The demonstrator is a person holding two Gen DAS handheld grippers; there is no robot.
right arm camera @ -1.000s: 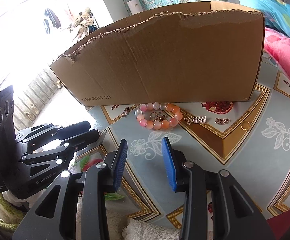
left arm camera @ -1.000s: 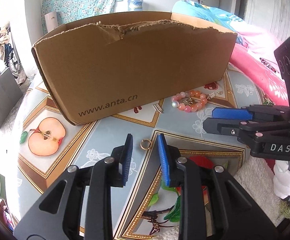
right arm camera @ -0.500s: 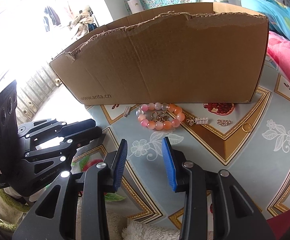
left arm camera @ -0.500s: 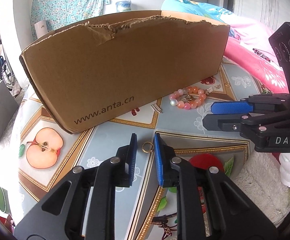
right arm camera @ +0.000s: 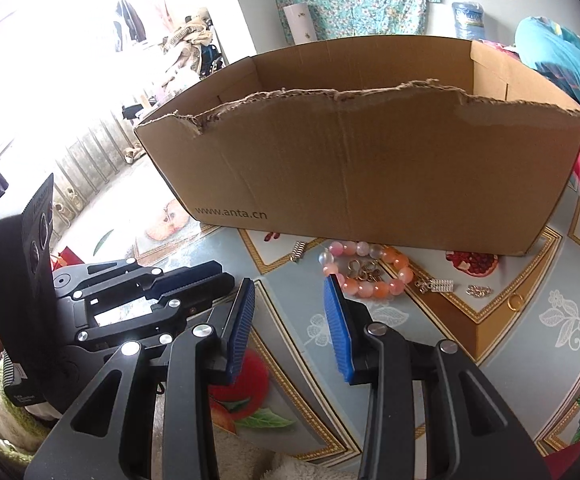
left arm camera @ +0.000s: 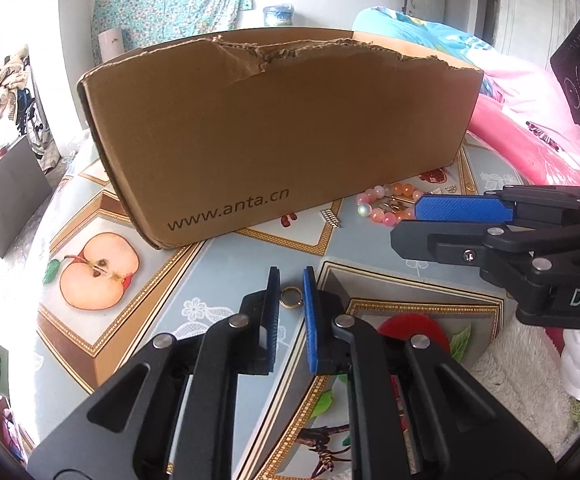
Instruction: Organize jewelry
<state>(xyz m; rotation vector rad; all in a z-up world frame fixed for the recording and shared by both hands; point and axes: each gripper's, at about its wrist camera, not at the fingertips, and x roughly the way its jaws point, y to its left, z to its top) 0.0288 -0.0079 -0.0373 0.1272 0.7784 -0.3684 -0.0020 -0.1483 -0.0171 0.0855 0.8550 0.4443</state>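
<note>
A small gold ring lies on the patterned tablecloth between the blue pads of my left gripper. Its jaws are closing, with a sliver of gap still showing beside the ring. From the right wrist view the left gripper sits low at the left. My right gripper hangs open and empty above the cloth, just short of a pink and orange bead bracelet. That bracelet lies in front of the cardboard box. The right gripper reaches in from the right.
The torn-topped box stands open across the back of the table. A silver spring charm, a silver clasp, a small chain piece and another gold ring lie by the bracelet. Pink bedding lies to the right.
The left jaws have narrowed around the gold ring. The right gripper has lifted a little, so the box's inside now shows in its view.
</note>
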